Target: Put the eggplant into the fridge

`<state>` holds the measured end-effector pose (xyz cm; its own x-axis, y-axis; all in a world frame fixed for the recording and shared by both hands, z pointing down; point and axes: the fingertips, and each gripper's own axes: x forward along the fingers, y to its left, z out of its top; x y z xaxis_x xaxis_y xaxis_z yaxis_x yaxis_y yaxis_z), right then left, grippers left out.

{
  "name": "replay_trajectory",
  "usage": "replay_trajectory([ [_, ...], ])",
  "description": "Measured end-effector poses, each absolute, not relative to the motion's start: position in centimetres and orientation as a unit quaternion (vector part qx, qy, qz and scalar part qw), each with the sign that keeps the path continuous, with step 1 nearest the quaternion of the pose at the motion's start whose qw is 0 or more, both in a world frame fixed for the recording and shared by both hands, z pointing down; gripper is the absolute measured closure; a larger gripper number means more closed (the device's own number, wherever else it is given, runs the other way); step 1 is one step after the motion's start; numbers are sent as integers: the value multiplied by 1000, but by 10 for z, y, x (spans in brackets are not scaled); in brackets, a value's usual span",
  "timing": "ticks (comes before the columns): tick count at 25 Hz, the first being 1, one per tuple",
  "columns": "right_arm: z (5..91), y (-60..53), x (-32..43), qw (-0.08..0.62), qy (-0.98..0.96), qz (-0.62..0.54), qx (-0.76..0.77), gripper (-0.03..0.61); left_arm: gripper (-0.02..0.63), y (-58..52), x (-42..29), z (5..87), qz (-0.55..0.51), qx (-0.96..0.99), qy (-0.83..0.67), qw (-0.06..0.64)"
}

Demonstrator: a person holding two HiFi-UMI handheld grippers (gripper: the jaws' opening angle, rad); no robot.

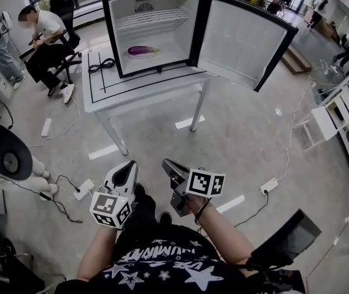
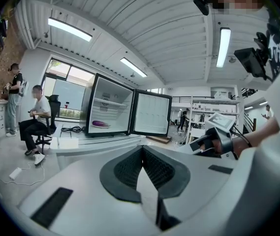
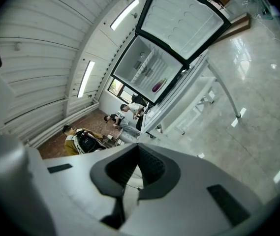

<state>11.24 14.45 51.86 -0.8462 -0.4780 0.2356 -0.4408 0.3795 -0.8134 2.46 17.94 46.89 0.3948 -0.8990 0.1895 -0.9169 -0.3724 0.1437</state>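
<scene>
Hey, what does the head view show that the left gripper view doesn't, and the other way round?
Only the head view: the left gripper seen from outside with its marker cube, and the person's left forearm.

Only the left gripper view: the ceiling lights, and that gripper's jaws pressed together with nothing between them.

Both: the open fridge on the white table, the eggplant lying inside below the wire shelf, the seated person, and the right gripper.
</scene>
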Motion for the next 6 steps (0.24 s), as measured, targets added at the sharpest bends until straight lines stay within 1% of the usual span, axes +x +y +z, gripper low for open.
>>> replay_trajectory([
  [6, 524, 149, 110, 24, 829, -484, -278, 572, 604, 183, 21, 472, 38, 829, -547, 111],
])
